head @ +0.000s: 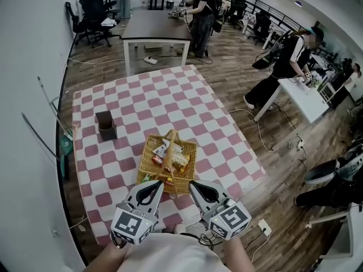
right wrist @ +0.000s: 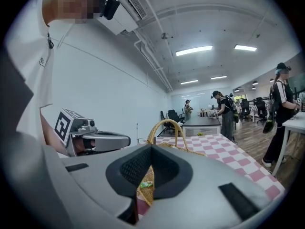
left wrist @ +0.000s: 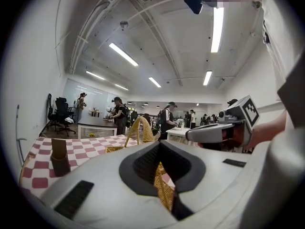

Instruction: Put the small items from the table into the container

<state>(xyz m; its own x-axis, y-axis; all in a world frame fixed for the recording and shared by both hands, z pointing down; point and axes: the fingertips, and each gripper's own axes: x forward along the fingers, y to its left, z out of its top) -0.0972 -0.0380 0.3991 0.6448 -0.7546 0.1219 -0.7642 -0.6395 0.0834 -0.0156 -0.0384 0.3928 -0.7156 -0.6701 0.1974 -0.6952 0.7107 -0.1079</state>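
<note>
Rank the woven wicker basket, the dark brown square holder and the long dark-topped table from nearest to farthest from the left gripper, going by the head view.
1. Woven wicker basket, directly ahead of the left gripper.
2. Dark brown square holder, farther up the checked cloth, to the left.
3. Long dark-topped table, beyond the cloth's far edge.

The head view looks steeply down from above the person at the whole desk [head: 170, 95], with the left gripper [head: 154, 187] and right gripper [head: 197, 187] at its lower edge and the basket [head: 148, 158] just past their fingers [head: 148, 194]. Each gripper view sits close behind its own fingers and looks almost level along them at that same basket and desk. The left gripper view also catches the right gripper to the right of its fingers, and the right gripper view shows the left gripper to their left.
</note>
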